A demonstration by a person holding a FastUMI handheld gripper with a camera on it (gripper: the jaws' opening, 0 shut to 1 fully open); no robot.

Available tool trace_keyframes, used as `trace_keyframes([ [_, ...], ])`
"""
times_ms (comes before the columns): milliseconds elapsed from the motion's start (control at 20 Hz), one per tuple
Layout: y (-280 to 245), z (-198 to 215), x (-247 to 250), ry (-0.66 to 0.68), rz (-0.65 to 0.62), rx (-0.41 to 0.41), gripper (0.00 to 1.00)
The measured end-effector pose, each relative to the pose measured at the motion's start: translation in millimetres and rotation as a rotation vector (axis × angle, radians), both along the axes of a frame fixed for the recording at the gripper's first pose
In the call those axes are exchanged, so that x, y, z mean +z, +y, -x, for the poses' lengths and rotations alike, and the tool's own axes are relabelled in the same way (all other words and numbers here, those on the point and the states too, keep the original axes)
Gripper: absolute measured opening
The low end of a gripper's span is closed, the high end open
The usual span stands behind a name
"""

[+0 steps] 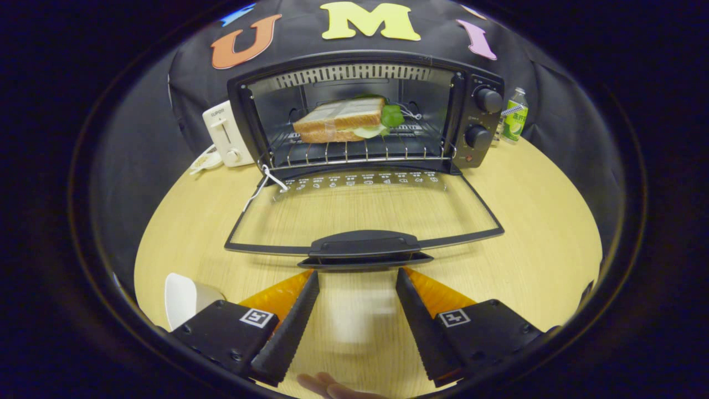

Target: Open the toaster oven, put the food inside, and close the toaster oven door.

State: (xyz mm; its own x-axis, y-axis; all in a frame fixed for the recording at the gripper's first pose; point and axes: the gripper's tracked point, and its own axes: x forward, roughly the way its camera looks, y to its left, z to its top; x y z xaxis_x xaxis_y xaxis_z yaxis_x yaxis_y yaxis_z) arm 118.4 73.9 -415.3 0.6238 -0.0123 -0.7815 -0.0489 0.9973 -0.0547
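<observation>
A black toaster oven [476, 119] stands at the back of the round wooden table [543, 244]. Its glass door [360, 213] lies folded down flat toward me, with the door handle [363, 246] just ahead of my fingertips. A sandwich [343, 121] with lettuce sits on the wire rack [354, 152] inside the oven. My gripper [357, 274] is open, its fingers spread a little below and in front of the handle, with nothing held between them.
A white pop-up toaster [224, 133] stands to the left of the oven and a green-labelled bottle [515, 116] to its right. A white cup-like object [185, 299] lies beside the left finger. A hand's fingertips [332, 388] show under the gripper.
</observation>
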Motion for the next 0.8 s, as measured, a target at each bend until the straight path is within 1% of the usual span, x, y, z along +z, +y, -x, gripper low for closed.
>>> trace_keyframes([
  [150,-3,0,10,-0.027,0.017,-0.007,0.93],
  [250,-5,-6,24,-0.079,0.024,-0.010,0.93],
  [500,-4,-7,30,-0.100,0.017,-0.006,0.93],
  [800,1,-15,57,-0.219,0.019,-0.004,0.93],
])
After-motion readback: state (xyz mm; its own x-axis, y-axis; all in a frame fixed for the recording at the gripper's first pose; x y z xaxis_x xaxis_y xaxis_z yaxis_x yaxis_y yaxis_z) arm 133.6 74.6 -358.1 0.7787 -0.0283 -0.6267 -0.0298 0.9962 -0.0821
